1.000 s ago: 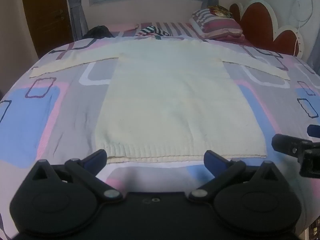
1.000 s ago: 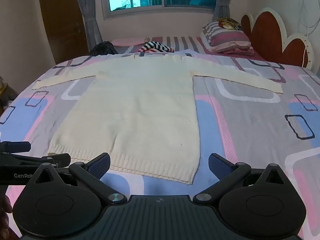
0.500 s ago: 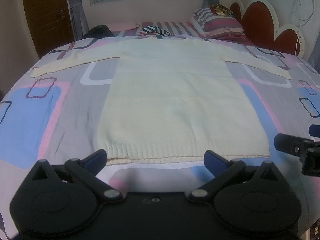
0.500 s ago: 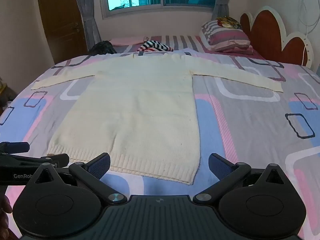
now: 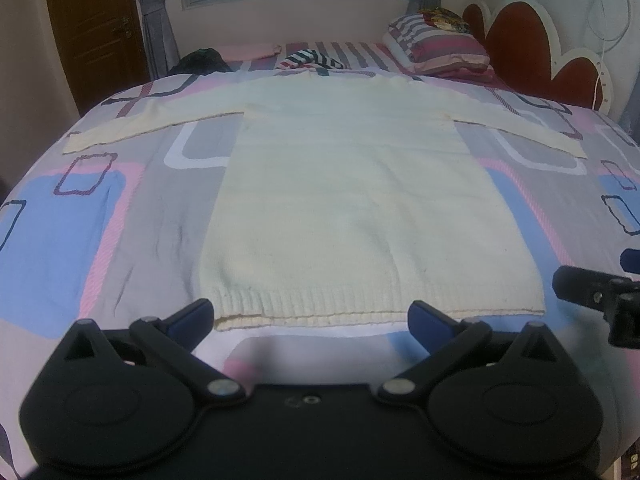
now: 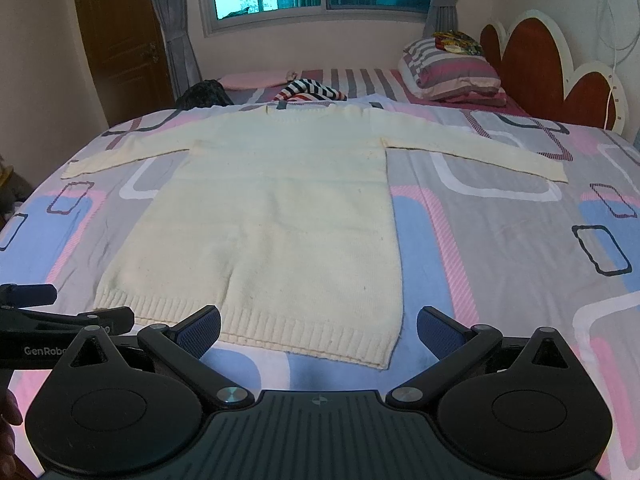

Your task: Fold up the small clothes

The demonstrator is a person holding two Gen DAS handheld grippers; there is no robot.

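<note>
Flat on the bed [image 5: 120, 216] lies the cream sweater [image 5: 352, 208], mid-frame. Both the left gripper [image 5: 310, 314] and right gripper [image 6: 319, 326] gape wide, holding nothing. Only the right view shows a hand [image 6: 8, 436], lower left.

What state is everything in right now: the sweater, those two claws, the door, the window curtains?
Cream sweater: flat on the bed, unfolded, both sleeves spread out sideways.
Left claw: open, holding nothing, at the sweater's hem.
Right claw: open, holding nothing, near the hem's right corner.
Wooden door: shut.
Curtains: drawn aside, window uncovered.
Striped pillows: stacked by the headboard.
Striped garment: crumpled beyond the collar.
</note>
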